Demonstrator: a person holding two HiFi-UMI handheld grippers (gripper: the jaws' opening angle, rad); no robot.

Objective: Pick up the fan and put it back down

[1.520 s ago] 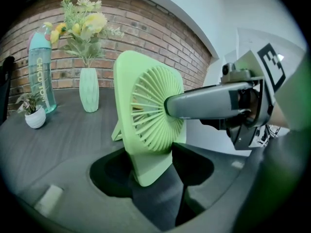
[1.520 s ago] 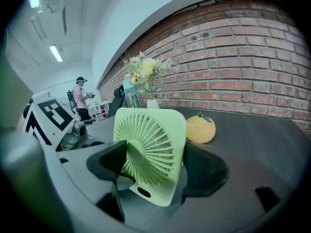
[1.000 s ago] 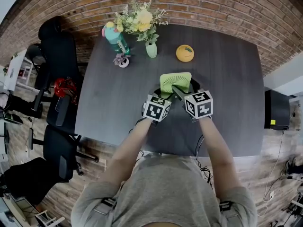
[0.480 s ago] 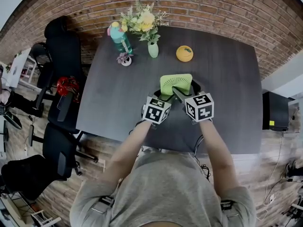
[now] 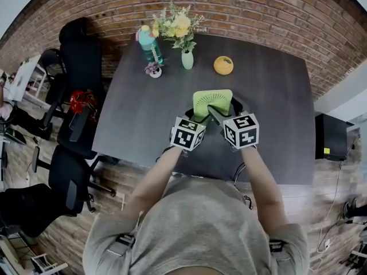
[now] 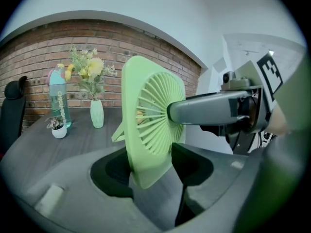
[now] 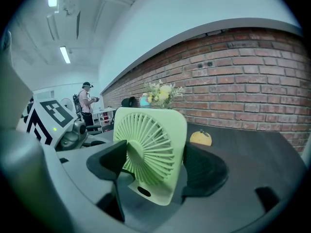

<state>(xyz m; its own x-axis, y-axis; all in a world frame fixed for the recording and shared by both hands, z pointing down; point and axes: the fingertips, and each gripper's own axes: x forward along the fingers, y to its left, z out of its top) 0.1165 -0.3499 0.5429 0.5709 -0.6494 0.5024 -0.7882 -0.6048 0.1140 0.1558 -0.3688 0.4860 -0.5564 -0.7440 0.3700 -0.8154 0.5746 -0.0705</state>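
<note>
The green fan's (image 5: 211, 99) lower edge hides behind both grippers. Left gripper (image 6: 151, 176) and right gripper (image 7: 155, 171) clamp it; upper-frame vase (image 5: 187, 60) holds flowers (image 5: 176, 23).

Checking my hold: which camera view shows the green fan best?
The right gripper view. The fan sits centre frame with its grille facing the camera and almost its whole outline visible. The left gripper view shows it obliquely, close to edge-on. The head view shows it from above, small and partly hidden.
</note>
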